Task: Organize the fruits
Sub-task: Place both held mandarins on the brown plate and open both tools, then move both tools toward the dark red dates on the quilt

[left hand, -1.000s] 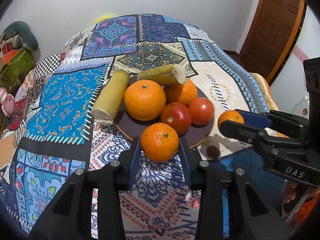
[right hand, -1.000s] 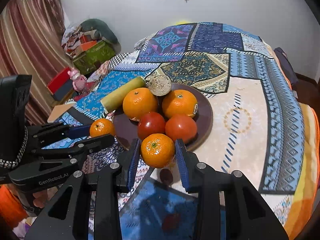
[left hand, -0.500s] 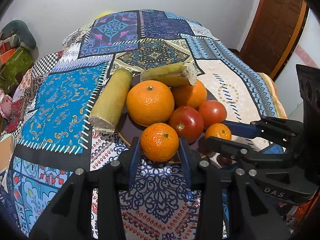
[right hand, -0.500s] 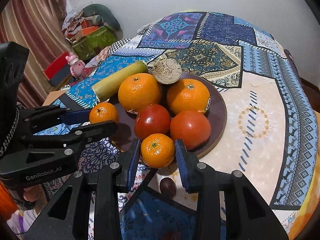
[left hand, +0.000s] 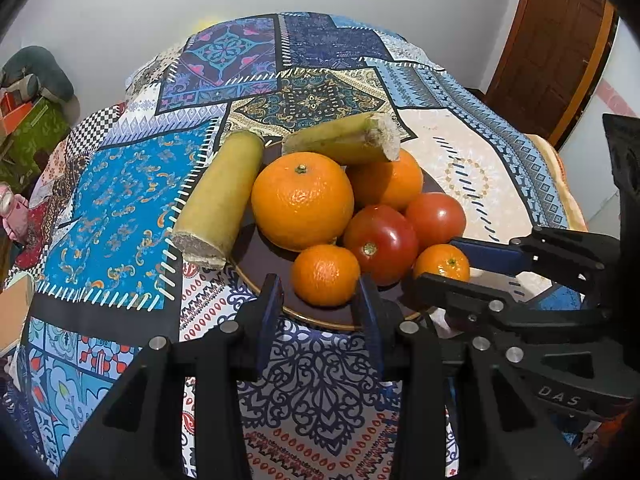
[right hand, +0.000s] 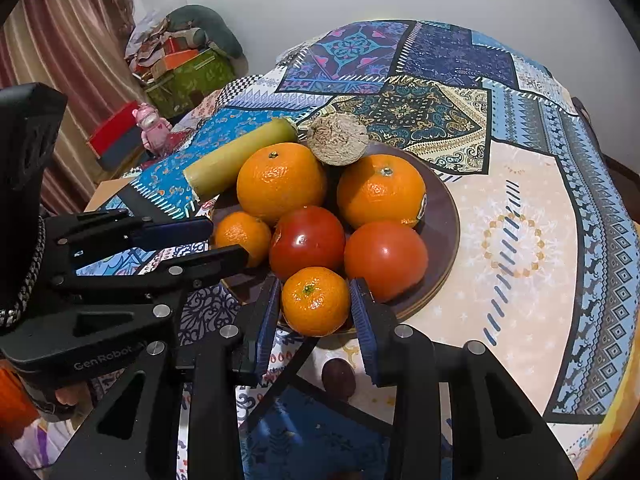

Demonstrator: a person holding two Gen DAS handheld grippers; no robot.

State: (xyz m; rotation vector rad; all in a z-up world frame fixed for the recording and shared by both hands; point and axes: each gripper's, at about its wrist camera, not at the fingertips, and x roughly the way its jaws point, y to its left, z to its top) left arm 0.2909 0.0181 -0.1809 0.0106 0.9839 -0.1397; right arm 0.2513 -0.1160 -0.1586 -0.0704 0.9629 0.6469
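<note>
Your left tongs (left hand: 320, 304) and right tongs (right hand: 316, 312) each pinch a small mandarin (left hand: 325, 275), lowered onto the near rim of the plate (right hand: 444, 216) to join the piled fruit.

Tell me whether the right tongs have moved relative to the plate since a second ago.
Yes. The right tongs, shut on a small mandarin, have come in over the brown plate rim beside the tomatoes.

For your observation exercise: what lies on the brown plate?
On the plate: two oranges, two tomatoes, one cane piece. The plate's middle is hidden.
</note>
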